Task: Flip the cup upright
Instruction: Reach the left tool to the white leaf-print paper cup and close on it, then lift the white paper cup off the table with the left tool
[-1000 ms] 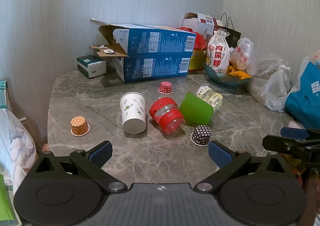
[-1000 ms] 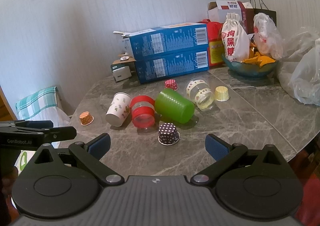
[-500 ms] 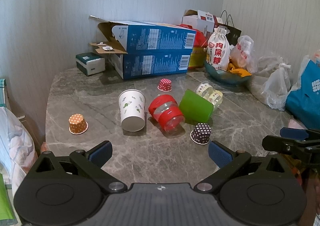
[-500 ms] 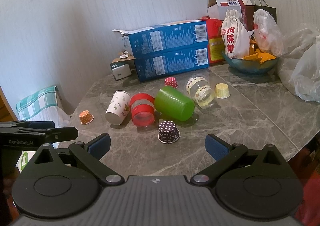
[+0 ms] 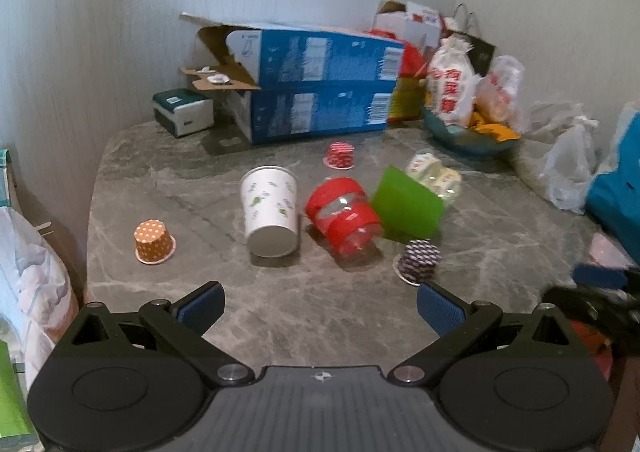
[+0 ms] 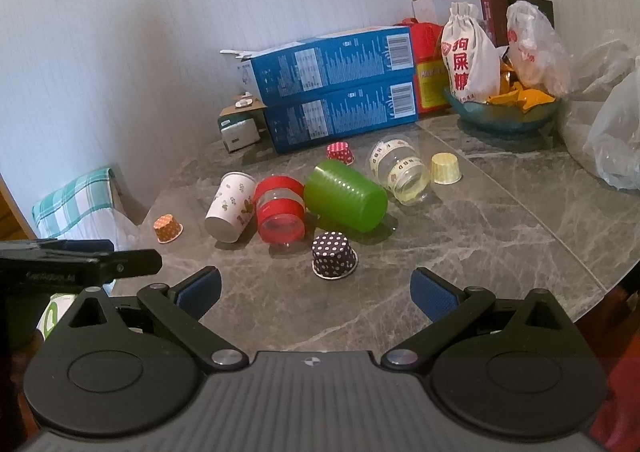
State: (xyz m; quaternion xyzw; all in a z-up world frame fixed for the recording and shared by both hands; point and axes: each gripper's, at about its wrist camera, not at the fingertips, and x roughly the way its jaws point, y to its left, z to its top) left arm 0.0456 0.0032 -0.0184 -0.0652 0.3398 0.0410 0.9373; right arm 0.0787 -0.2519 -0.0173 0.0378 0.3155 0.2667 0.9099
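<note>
**Cups lie tipped on marble table**

Both grippers, left (image 5: 320,304) and right (image 6: 316,292), hover released, blue ribbed pads spread, holding nothing. On the veined grey table (image 6: 500,236), a paper cup (image 6: 230,207), red-banded clear cup (image 6: 280,211), ridged green plastic cup (image 6: 346,195) and taped clear cup (image 6: 400,171) lie sideways in a row. Pleated dotted liners (image 6: 334,256) sit inverted nearby.

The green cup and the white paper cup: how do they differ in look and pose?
The green cup is plain and opaque green; the white paper cup carries small printed motifs. The green cup looks wider, the paper cup slimmer and tapered. The green cup lies right of the red-banded clear cup, the paper cup left of it. Both lie on their sides on the marble table, ungripped.
</note>
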